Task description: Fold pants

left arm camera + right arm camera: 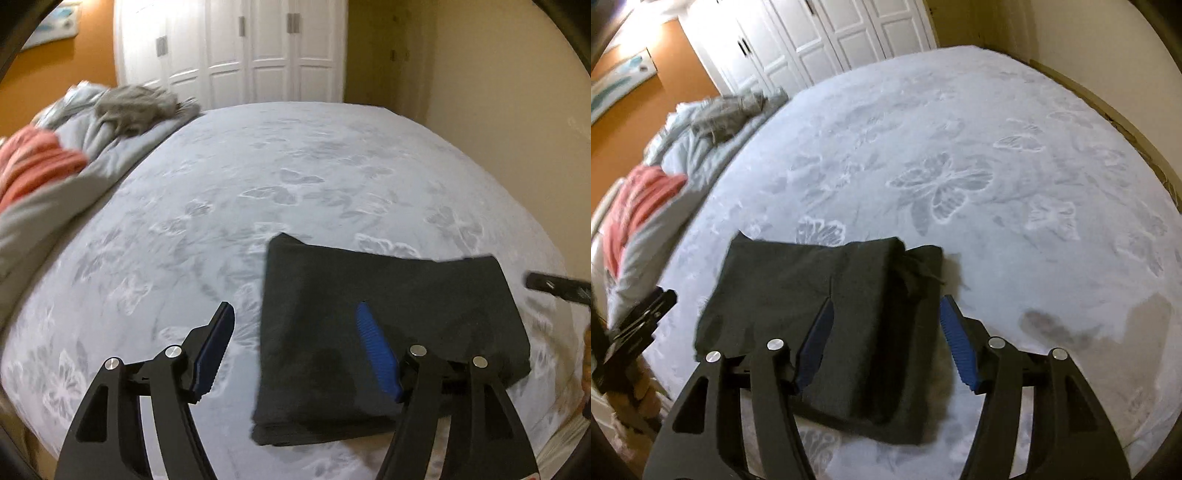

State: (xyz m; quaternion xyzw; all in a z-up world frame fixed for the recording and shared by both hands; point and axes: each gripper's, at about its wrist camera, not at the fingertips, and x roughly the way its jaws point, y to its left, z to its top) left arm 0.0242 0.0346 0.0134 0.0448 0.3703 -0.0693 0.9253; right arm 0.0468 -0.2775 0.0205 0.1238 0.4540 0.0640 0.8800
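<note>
The black pants (388,332) lie folded into a compact rectangle on the bed, near its front edge. My left gripper (295,332) is open and empty, hovering above the left edge of the pants. The pants also show in the right wrist view (820,306). My right gripper (886,325) is open and empty, above the right part of the pants, where the waistband end bunches. The left gripper's body (639,328) shows at the left edge of the right wrist view. The tip of the right gripper (554,286) shows at the right edge of the left wrist view.
The bed (295,166) has a pale grey cover with a butterfly pattern. A pile of grey and pink-striped bedding and clothes (74,147) lies at its left side. White wardrobe doors (240,48) stand behind the bed. A beige wall (498,92) is to the right.
</note>
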